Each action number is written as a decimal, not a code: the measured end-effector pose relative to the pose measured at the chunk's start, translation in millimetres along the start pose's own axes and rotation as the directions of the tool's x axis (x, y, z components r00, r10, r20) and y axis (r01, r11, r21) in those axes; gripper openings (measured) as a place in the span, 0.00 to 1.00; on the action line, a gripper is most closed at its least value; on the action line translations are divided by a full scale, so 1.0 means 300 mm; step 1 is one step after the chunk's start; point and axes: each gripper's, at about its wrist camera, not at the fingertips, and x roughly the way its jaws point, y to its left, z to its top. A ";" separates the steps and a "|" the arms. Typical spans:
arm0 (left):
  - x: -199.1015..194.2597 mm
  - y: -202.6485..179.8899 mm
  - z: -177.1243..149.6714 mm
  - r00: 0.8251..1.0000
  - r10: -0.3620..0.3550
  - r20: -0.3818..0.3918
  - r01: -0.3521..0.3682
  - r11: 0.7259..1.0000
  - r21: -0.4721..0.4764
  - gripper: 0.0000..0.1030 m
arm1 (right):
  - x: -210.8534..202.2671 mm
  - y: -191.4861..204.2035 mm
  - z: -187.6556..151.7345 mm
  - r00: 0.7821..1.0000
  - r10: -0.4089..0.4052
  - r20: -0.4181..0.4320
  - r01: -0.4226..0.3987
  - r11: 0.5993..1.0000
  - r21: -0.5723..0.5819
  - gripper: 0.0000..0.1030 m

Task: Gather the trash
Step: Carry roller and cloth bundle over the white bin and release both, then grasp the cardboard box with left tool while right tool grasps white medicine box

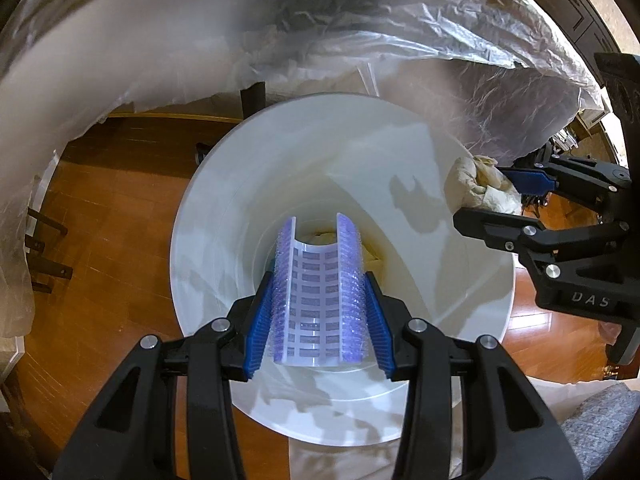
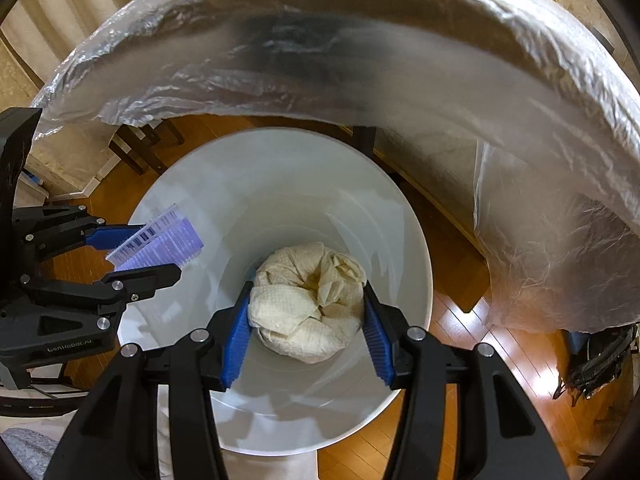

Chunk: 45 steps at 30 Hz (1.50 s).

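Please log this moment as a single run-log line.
left gripper: shut on purple bristled strip | right gripper: shut on crumpled paper towel | both over white bin

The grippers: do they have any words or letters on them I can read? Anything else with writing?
"DAS" – raised letters on the black body of the right gripper, seen from the left wrist.
"GenRobot.AI" (roughly; small and faint) – on the black body of the left gripper, seen from the right wrist.
Purple bristled plastic strip in the left gripper: printed bars only, no readable letters.
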 end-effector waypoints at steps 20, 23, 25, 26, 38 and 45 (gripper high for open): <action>-0.058 -0.016 0.011 0.997 0.036 0.064 -0.039 0.998 0.050 0.77 | 0.002 -0.019 0.008 1.000 0.005 0.009 -0.005 1.000 0.005 0.62; -0.076 -0.018 0.012 0.996 0.036 0.083 -0.040 0.998 0.050 0.77 | -0.030 -0.021 0.001 0.999 0.000 0.050 0.000 1.000 0.002 0.79; -0.081 -0.011 0.011 0.995 0.033 0.089 -0.036 0.999 0.036 0.77 | -0.038 -0.024 0.000 0.999 -0.003 0.054 0.003 1.000 -0.001 0.79; -0.083 -0.005 0.011 0.995 0.028 0.092 -0.031 0.999 0.029 0.77 | -0.044 -0.024 0.000 0.998 -0.006 0.058 0.006 1.000 -0.002 0.79; -0.283 -0.007 0.018 0.980 -0.013 0.201 0.012 1.000 0.006 0.77 | -0.253 -0.044 -0.016 0.983 0.005 0.184 -0.004 1.000 -0.010 0.80; -0.573 -0.003 0.101 0.894 0.060 0.444 -0.075 0.997 0.017 0.98 | -0.494 -0.016 0.018 0.917 -0.042 0.396 0.083 0.993 -0.089 0.96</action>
